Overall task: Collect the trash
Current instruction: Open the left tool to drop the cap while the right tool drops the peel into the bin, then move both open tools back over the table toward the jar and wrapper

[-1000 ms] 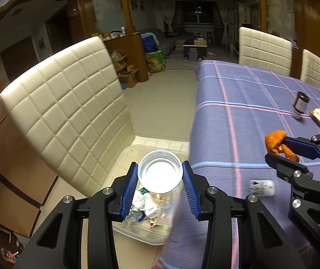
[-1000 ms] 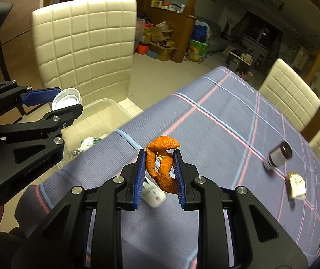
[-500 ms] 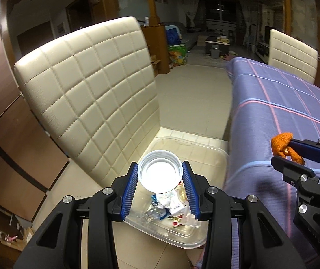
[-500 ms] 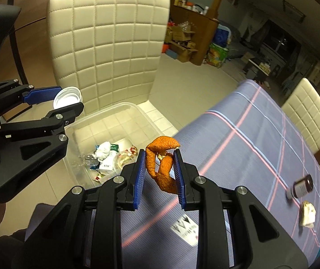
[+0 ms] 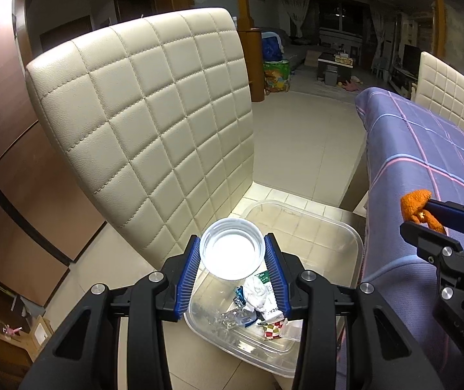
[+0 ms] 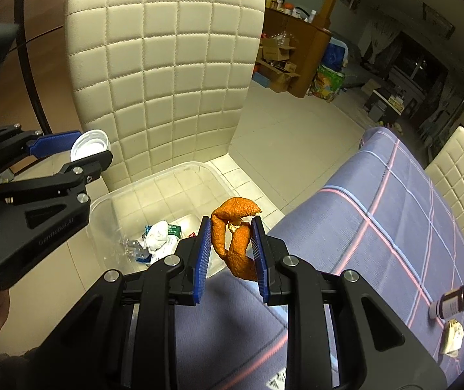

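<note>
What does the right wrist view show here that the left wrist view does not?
Only the right wrist view: a dark bottle and a crumpled wrapper lying on the tablecloth, plus cardboard boxes by the wooden cabinet.

Only the left wrist view: a low table in the far room.

Both: the left gripper shut on a white lid, the right gripper shut on orange peel, the clear bin of trash, and the cream chair.
</note>
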Demonstrator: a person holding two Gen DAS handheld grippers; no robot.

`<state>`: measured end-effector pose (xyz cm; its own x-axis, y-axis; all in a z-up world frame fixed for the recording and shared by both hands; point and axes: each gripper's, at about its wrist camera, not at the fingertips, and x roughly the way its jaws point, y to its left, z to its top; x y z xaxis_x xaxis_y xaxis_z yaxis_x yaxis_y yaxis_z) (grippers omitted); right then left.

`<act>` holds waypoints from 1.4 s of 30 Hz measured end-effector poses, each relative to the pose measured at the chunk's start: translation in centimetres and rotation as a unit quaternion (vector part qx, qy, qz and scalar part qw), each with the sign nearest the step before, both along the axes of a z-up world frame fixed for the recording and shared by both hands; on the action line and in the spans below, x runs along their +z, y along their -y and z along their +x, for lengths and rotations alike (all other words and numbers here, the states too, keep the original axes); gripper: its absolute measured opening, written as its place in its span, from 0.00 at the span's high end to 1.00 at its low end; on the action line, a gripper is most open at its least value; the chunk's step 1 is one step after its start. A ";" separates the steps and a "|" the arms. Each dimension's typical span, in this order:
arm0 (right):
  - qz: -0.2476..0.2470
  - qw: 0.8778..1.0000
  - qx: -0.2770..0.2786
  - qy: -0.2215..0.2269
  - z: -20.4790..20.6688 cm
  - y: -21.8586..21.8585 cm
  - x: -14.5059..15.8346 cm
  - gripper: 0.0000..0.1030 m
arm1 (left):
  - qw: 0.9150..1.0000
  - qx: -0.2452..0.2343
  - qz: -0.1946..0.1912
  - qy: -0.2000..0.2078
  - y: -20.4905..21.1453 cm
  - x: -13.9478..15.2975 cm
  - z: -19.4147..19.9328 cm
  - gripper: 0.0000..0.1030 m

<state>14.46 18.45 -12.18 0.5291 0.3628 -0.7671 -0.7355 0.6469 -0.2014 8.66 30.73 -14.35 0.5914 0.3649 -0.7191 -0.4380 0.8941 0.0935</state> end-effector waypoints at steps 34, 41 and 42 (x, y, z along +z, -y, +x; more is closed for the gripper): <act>0.042 0.980 -0.189 0.050 3.3 17.8 2.6 0.16 | 0.990 -0.138 -0.010 0.004 13.6 3.1 5.4 0.23; 0.041 0.962 -0.264 0.051 4.6 26.3 2.8 0.17 | 0.977 -0.211 -0.017 0.011 21.6 4.0 8.3 0.23; 0.041 0.960 -0.274 0.052 4.8 27.5 2.8 0.18 | 0.975 -0.219 -0.019 0.011 22.6 4.0 8.7 0.23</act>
